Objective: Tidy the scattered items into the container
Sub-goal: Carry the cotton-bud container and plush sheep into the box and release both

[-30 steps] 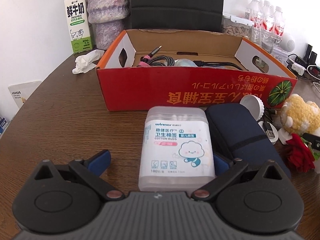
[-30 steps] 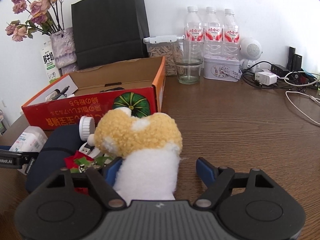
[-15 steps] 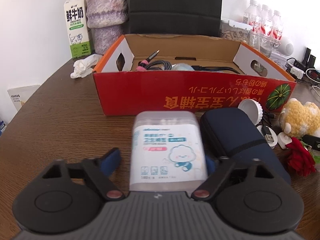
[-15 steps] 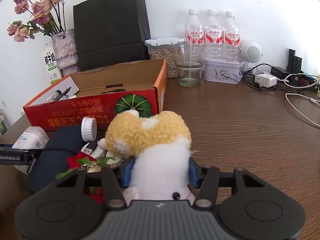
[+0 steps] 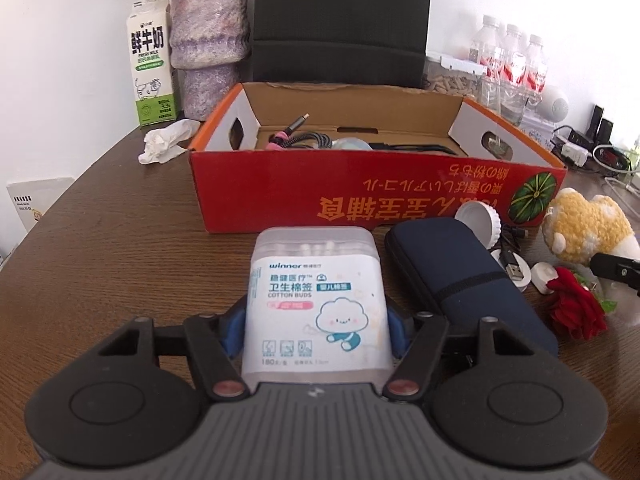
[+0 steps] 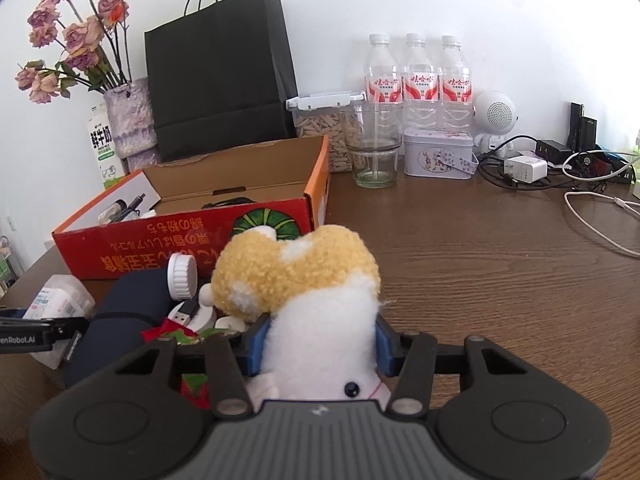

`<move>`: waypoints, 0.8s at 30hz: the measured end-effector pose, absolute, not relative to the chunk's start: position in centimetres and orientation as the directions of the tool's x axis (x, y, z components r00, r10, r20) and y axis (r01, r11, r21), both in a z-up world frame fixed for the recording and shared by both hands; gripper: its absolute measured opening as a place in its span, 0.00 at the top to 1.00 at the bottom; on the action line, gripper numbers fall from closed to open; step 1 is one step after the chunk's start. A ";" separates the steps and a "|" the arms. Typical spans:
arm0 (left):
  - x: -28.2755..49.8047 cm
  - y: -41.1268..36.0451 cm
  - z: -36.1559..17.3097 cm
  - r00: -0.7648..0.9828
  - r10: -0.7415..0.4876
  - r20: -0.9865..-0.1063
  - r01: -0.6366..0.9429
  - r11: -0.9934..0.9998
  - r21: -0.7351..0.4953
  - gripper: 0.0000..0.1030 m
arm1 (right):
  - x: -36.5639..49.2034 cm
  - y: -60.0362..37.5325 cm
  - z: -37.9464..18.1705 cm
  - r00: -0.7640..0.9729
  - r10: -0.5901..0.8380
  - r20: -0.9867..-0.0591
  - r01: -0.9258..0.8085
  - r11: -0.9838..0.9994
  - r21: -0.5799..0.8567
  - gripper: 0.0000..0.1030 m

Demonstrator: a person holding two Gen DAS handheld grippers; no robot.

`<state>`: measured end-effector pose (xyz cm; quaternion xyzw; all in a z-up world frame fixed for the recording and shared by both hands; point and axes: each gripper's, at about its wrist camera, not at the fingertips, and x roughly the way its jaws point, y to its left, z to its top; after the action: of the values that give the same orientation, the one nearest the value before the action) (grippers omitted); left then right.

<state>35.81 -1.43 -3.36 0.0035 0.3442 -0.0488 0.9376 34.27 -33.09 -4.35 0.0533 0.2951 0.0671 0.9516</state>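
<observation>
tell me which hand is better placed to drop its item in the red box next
Left, probably: the left gripper, closing, has the cotton bud box directly facing the red box.

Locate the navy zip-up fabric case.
In the left wrist view the navy zip-up fabric case lies on the table right of the cotton-bud box, before the red cardboard box.

Milk carton (image 5: 151,76), vase (image 5: 208,44), black bag (image 6: 218,84), 3 water bottles (image 6: 416,76) by wall.
</observation>
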 end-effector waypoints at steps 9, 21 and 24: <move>33.7 -0.4 -0.9 0.808 -0.100 -0.580 0.080 0.995 -0.061 0.36 | 33.2 -33.2 -3.2 0.842 0.160 -0.516 -0.099 0.985 0.143 0.52; 32.4 -0.6 1.5 0.839 -0.157 -0.522 0.128 0.988 -0.091 0.36 | 32.1 -33.2 -0.6 0.871 0.174 -0.459 -0.123 0.983 0.139 0.52; 32.7 -0.6 2.6 0.849 -0.172 -0.500 0.138 0.985 -0.104 0.36 | 32.1 -32.6 0.5 0.880 0.184 -0.439 -0.141 0.982 0.129 0.52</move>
<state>32.67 -0.58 2.56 -0.0322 0.2630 -0.0805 0.9609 32.08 -32.64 0.46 0.0467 0.2306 0.0840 0.9683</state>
